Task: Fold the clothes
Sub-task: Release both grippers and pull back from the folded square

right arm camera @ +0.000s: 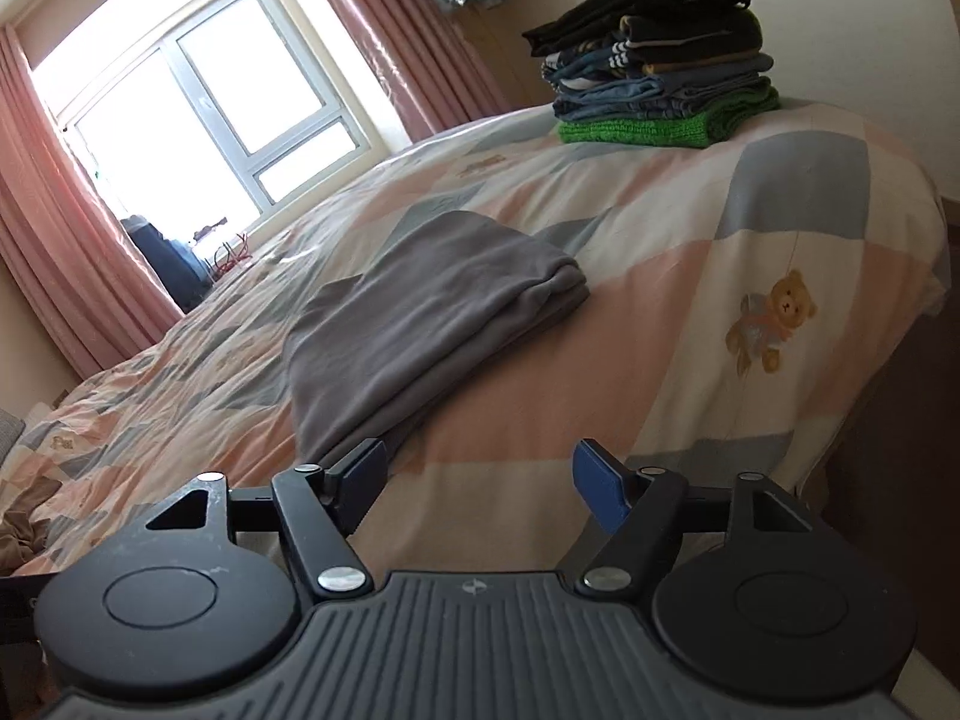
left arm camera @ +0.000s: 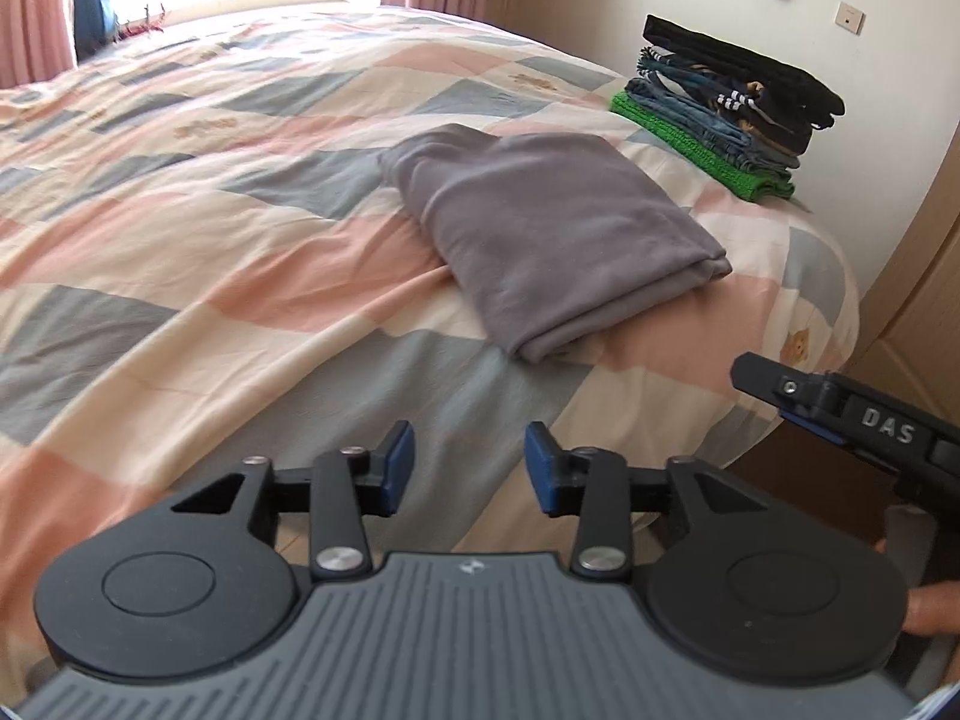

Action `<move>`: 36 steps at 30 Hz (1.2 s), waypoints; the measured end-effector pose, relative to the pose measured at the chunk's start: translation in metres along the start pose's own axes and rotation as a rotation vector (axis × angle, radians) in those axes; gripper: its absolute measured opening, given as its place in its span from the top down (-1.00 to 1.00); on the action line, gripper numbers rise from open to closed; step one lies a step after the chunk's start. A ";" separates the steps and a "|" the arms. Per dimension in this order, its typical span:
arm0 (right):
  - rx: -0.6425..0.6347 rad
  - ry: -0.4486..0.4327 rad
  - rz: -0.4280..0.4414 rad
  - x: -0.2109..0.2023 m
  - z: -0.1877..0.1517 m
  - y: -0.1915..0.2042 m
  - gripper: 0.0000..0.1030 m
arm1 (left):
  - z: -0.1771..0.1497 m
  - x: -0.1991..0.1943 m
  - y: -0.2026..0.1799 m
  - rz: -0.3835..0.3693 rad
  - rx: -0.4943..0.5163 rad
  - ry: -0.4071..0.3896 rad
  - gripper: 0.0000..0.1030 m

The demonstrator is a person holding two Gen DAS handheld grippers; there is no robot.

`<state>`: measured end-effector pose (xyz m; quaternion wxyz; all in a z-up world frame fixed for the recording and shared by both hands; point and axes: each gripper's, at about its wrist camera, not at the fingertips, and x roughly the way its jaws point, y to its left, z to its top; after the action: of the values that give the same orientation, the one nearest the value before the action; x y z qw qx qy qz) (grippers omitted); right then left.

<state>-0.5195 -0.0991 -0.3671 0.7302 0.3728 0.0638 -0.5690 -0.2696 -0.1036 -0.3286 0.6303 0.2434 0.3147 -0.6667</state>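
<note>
Left wrist view showed the grey garment (left arm camera: 552,234) lying folded into a neat flat rectangle on the checked bedspread (left arm camera: 180,276), toward the right side of the bed, a soft doubled edge facing you. It looked finished, which is probably why you held your left gripper (left arm camera: 469,468) back over the near edge, jaws apart and empty. Your right gripper (right arm camera: 480,483) was likewise parted with nothing in it, its left pad just short of the garment's near corner. Farther right, the stack of folded clothes (left arm camera: 726,114) sat by the wall, likely the garment's destination.
</note>
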 end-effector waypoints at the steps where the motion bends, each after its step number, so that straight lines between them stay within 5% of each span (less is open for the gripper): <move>1: -0.002 -0.004 -0.004 -0.005 -0.001 0.004 -0.59 | -0.002 -0.005 0.000 0.005 0.002 -0.009 0.26; 16: -0.190 0.010 -0.163 -0.064 -0.023 0.069 -0.88 | -0.031 -0.075 0.012 0.058 -0.024 -0.114 -0.02; 27: -0.290 -0.057 -0.141 -0.111 -0.029 0.097 -0.95 | -0.040 -0.127 0.007 0.067 -0.004 -0.189 -0.16; 32: -0.298 -0.049 -0.114 -0.101 -0.020 0.092 -0.96 | -0.032 -0.123 -0.004 0.087 0.026 -0.174 -0.23; 36: -0.241 0.014 -0.086 -0.063 -0.014 0.064 -0.96 | -0.019 -0.085 -0.007 0.085 0.012 -0.110 -0.28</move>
<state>-0.4802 -0.0358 -0.3142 0.7443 0.2831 0.1529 -0.5852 -0.2705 -0.0314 -0.2794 0.6729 0.2233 0.2650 -0.6536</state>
